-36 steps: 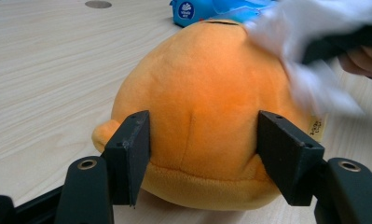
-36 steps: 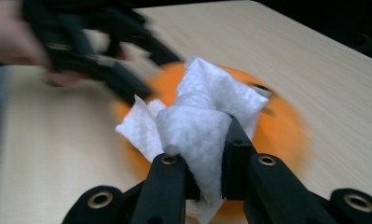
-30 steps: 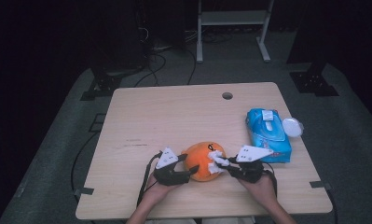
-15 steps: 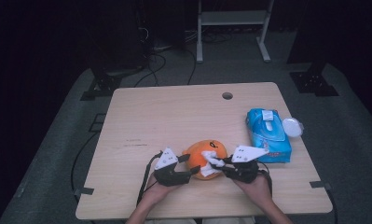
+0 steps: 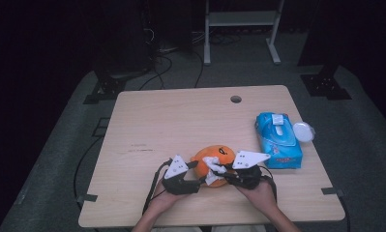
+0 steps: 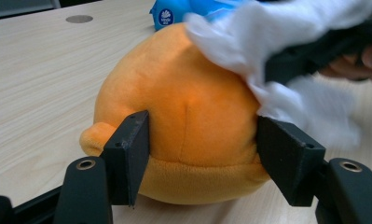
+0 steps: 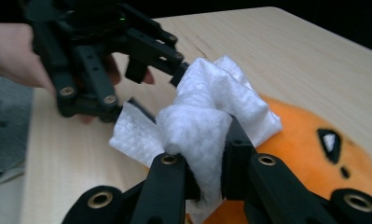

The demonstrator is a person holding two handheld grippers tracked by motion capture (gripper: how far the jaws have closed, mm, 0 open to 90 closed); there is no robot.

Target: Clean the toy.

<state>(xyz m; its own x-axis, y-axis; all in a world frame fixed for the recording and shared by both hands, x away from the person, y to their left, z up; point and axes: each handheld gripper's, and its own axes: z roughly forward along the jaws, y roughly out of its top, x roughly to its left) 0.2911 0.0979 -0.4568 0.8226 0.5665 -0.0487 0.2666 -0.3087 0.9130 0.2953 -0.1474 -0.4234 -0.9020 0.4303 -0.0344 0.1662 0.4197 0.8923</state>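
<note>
Since the earlier frames the right gripper (image 5: pixel 218 170) has slid its wipe (image 5: pixel 213 166) from the toy's near right flank up across its top, while the left gripper (image 5: pixel 194 173) has kept its place and its jaws have just been easing apart again around the toy. The table (image 5: pixel 181 121) carries the orange plush toy (image 5: pixel 218 155) near its front edge, between the two grippers; the wipes pack (image 5: pixel 277 140) lies just to its right. Left jaws press the toy's sides (image 6: pixel 193 126), steadying it. Right jaws are clamped tight on the bunched wipe (image 7: pixel 207 116). Judged: wiping is under way, with more surface left to cover.
</note>
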